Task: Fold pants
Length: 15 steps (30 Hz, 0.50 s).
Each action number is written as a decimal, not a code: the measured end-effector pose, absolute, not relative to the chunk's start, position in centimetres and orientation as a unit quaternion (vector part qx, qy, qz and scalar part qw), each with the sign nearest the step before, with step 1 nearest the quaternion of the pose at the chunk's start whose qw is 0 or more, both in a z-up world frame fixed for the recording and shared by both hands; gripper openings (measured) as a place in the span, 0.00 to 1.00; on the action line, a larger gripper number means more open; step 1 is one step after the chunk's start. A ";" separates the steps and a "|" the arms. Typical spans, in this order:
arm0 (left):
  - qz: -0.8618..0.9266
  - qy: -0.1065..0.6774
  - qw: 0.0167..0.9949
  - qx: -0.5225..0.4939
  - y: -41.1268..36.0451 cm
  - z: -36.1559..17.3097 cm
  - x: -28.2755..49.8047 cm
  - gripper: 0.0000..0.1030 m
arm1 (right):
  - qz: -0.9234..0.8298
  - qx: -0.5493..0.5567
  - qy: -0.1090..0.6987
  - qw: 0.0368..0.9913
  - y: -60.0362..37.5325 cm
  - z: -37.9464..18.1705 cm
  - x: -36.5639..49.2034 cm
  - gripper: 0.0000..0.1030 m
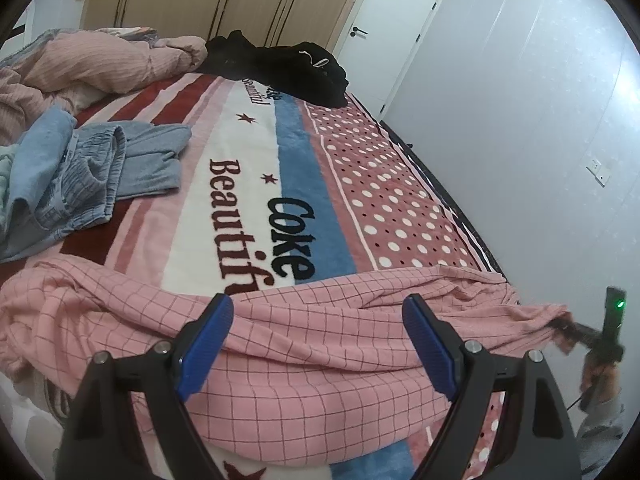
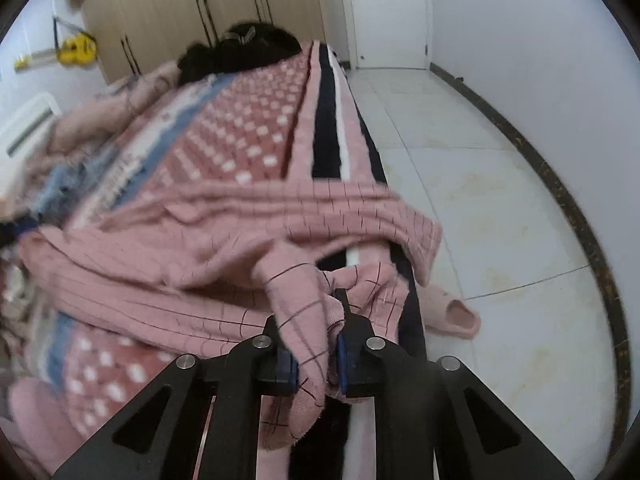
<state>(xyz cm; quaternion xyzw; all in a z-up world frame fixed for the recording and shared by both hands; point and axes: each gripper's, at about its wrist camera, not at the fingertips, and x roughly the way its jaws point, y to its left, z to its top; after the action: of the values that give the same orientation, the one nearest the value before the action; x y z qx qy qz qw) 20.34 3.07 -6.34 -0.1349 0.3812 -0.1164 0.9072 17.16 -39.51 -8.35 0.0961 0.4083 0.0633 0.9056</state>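
Observation:
Pink checked pants (image 1: 304, 344) lie stretched across the near end of the bed, wrinkled. My left gripper (image 1: 318, 316) is open just above their middle, blue pads on either side, holding nothing. My right gripper (image 2: 316, 320) is shut on one end of the pants (image 2: 240, 248) at the bed's right edge; a fold of pink cloth bunches between its pads. The right gripper also shows in the left wrist view (image 1: 576, 332), gripping the pants' right end beyond the bed edge.
A patterned blanket (image 1: 256, 184) covers the bed. Blue-grey clothes (image 1: 100, 168) lie at left, pink bedding (image 1: 80, 68) and a black garment (image 1: 288, 64) at the far end. A pink slipper (image 2: 452, 312) lies on the tiled floor (image 2: 500, 200) right of the bed.

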 end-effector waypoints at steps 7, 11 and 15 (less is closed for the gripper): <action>-0.113 0.379 0.908 -0.137 3.3 -6.2 20.3 0.81 | 0.089 0.131 0.459 0.874 -42.4 -4.7 24.9 0.08; -0.110 0.379 0.908 -0.138 3.7 -6.3 20.2 0.81 | 0.041 0.104 0.504 0.857 -42.8 -8.3 30.2 0.11; -0.101 0.385 0.907 -0.137 4.3 -6.6 20.3 0.81 | 0.000 0.125 0.501 0.856 -43.8 -10.9 32.9 0.10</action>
<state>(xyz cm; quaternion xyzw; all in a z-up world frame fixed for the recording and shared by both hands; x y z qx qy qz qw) 20.32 4.33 -6.63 -0.1367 0.3845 -0.1010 0.9073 32.88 -43.84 -10.94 0.1247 0.5015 -0.0003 0.8561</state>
